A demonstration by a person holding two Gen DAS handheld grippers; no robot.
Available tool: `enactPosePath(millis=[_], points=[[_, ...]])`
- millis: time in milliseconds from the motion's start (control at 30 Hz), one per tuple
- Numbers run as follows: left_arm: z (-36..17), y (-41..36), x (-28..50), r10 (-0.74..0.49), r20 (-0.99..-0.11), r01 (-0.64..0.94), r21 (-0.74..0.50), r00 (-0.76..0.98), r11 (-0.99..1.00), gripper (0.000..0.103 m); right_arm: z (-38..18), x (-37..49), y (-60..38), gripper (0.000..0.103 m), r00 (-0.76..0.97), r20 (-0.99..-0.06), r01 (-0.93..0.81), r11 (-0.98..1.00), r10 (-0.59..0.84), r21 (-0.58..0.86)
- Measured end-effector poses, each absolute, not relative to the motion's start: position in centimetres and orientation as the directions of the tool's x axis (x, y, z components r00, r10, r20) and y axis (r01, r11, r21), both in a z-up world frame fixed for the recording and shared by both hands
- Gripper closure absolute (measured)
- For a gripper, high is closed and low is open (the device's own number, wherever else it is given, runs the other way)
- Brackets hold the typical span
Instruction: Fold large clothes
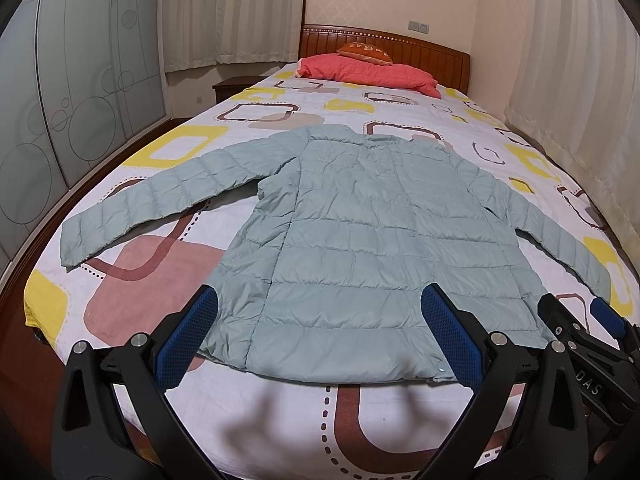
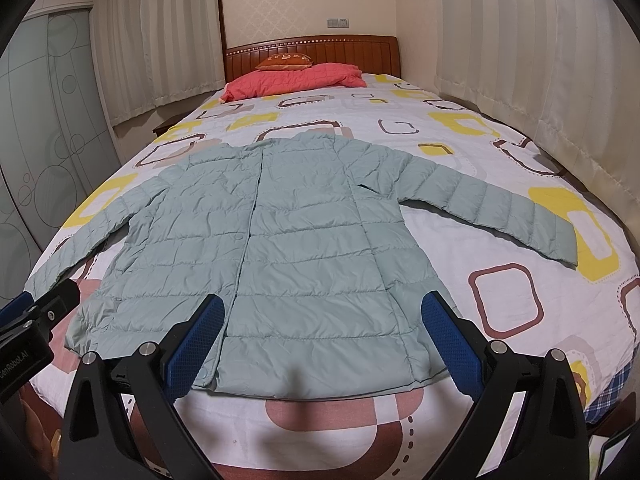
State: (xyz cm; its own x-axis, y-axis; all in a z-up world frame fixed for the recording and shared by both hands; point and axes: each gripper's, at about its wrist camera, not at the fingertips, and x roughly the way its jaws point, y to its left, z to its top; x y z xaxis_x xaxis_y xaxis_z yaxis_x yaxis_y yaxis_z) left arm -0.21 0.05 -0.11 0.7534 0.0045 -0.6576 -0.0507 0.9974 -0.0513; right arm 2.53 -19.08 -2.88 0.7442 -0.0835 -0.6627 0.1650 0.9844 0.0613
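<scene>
A pale green quilted puffer jacket point(image 1: 352, 232) lies flat on the bed with its front closed, both sleeves spread outward and its hem toward me; it also shows in the right wrist view point(image 2: 304, 240). My left gripper point(image 1: 318, 300) is open and empty, held above the bed over the hem's left part. My right gripper point(image 2: 320, 304) is open and empty over the hem's right part. In the left wrist view the right gripper point(image 1: 580, 312) shows at the right edge. In the right wrist view the left gripper point(image 2: 40, 300) shows at the left edge.
The bed point(image 1: 280, 120) has a white cover with yellow, brown and pink squares. A folded red quilt point(image 1: 368, 74) and an orange cushion point(image 1: 364, 53) lie by the wooden headboard point(image 1: 424, 50). Curtains point(image 2: 540, 80) hang on the right; a glass wardrobe point(image 1: 60, 100) stands left.
</scene>
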Motion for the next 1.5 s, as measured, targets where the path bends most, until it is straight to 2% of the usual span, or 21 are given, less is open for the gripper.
enactPosePath(millis=[1500], points=[[-0.45,-0.06,-0.32,0.006,-0.663,-0.053,-0.051,0.748,0.997,0.002,-3.20,2.72,-19.09,0.005,0.743,-0.664,0.163,0.985,-0.082,0.061]])
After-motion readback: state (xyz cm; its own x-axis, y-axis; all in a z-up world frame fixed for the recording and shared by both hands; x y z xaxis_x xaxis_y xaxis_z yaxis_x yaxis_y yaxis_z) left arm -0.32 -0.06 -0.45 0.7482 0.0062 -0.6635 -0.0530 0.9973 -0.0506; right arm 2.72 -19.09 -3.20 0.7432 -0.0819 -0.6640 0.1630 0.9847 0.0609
